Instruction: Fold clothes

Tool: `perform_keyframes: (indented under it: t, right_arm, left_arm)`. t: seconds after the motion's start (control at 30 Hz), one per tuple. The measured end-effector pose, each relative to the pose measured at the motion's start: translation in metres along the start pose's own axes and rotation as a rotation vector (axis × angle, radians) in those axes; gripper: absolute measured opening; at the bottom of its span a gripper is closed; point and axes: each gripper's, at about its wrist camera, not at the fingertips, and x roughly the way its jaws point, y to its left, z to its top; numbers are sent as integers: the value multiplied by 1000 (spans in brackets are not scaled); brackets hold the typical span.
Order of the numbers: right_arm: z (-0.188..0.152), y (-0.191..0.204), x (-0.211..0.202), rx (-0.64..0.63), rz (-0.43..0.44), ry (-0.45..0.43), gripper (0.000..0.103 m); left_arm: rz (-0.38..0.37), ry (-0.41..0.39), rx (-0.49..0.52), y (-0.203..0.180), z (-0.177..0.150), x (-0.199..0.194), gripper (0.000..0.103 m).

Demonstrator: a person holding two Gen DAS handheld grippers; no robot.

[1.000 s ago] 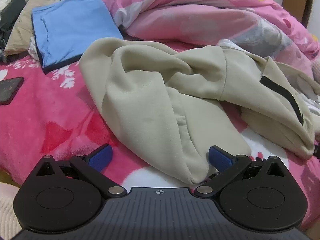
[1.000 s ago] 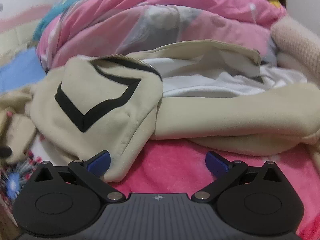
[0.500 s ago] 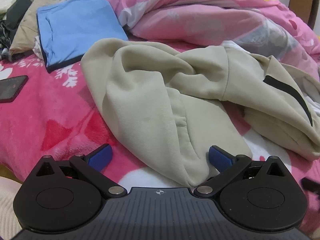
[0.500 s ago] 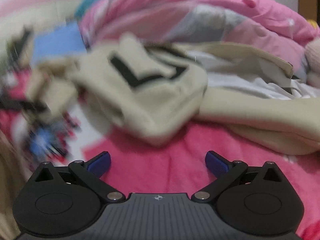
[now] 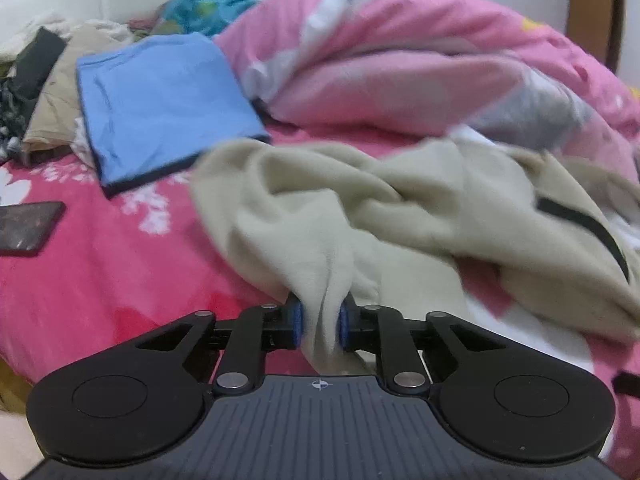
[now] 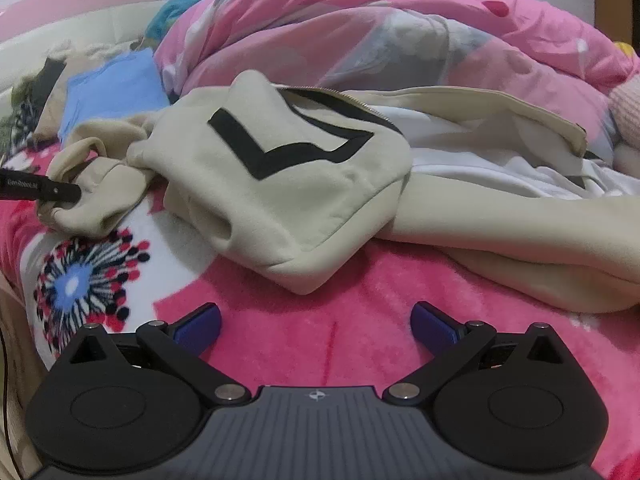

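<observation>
A beige fleece jacket [image 5: 360, 200] with a black stripe lies crumpled on the pink bed blanket [image 5: 120, 260]. My left gripper [image 5: 320, 322] is shut on a bunched end of the jacket, which is pinched between the blue pads [image 5: 297, 320]. In the right wrist view the same jacket [image 6: 280, 184] shows a black angular stripe, a zipper edge and white lining. My right gripper [image 6: 316, 326] stands open over bare pink blanket [image 6: 340, 340], just short of the jacket's hem. The left gripper's black body [image 6: 36, 190] shows at the far left, gripping the beige cloth.
A folded blue garment [image 5: 160, 100] lies behind the jacket on the left, beside tan and dark clothes [image 5: 48, 92]. A dark phone [image 5: 28, 228] rests on the blanket at the left. A bulky pink quilt [image 5: 420, 72] fills the back.
My left gripper went from open to shut on the jacket's near end, and the cloth is drawn up. The right gripper swung left and stays open.
</observation>
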Motion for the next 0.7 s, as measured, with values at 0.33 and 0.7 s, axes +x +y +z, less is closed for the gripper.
perform_keyframes:
  t: [0.33,0.7]
  right_arm:
    - [2,-7,5,42,-9,-24,103]
    - [4,-3,14,14,-52,-52,103]
  left_arm:
    - [292,-176,32,52,82,42,10]
    - [276,-155,-36,68,94,107,54]
